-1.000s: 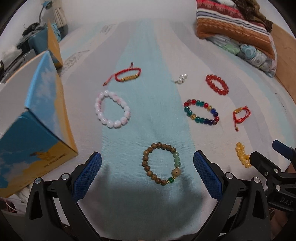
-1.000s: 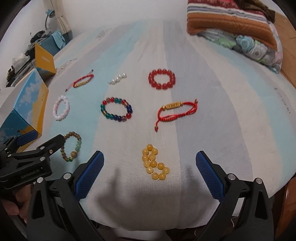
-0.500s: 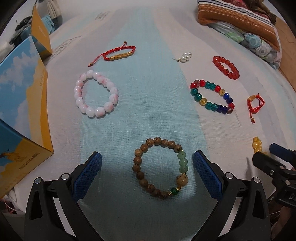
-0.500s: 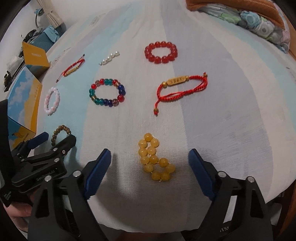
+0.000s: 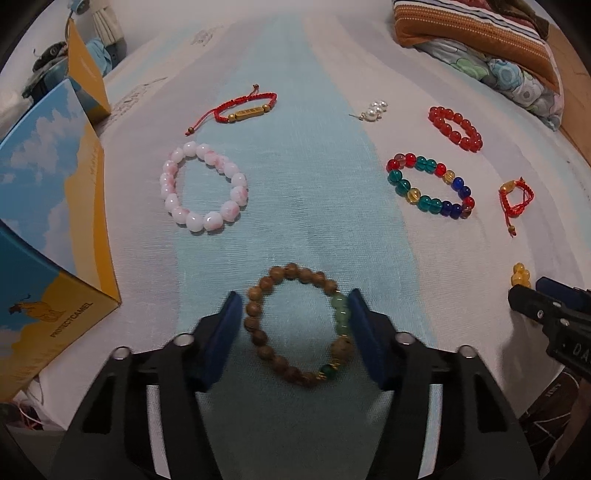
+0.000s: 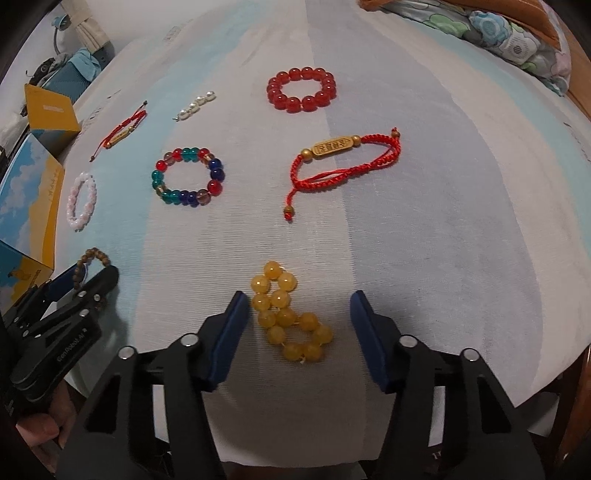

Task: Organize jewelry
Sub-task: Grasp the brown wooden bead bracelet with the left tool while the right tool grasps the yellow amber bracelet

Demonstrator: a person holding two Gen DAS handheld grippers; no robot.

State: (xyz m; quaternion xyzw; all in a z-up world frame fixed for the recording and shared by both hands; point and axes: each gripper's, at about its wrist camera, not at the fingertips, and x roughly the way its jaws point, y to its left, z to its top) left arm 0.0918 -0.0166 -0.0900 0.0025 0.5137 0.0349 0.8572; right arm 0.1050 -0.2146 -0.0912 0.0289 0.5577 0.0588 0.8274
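A brown wooden bracelet (image 5: pixel 291 270) with green beads lies on the striped cloth between the blue pads of my left gripper (image 5: pixel 294 295). Its jaws are closing: the right pad touches the green beads, and the left pad stands just beside the ring. A folded yellow bead bracelet (image 6: pixel 280 317) lies between the pads of my right gripper (image 6: pixel 298 295), which is also closing. A gap remains on the right side. Each gripper shows at the edge of the other's view: the right gripper (image 5: pixel 546 306), and the left gripper (image 6: pixel 85 280).
Farther back lie a pink-white bracelet (image 5: pixel 194 221), a multi-colour bracelet (image 5: pixel 428 203), a red bead bracelet (image 5: pixel 474 143), two red cord bracelets (image 5: pixel 240 107) (image 6: pixel 343 158) and pearls (image 5: pixel 375 110). A blue-yellow box (image 5: pixel 48 229) stands left. Pillows (image 5: pixel 480 33) lie back right.
Both grippers came down closer to the cloth. Their jaws went from wide apart to narrow around the wooden bracelet and the yellow bracelet.
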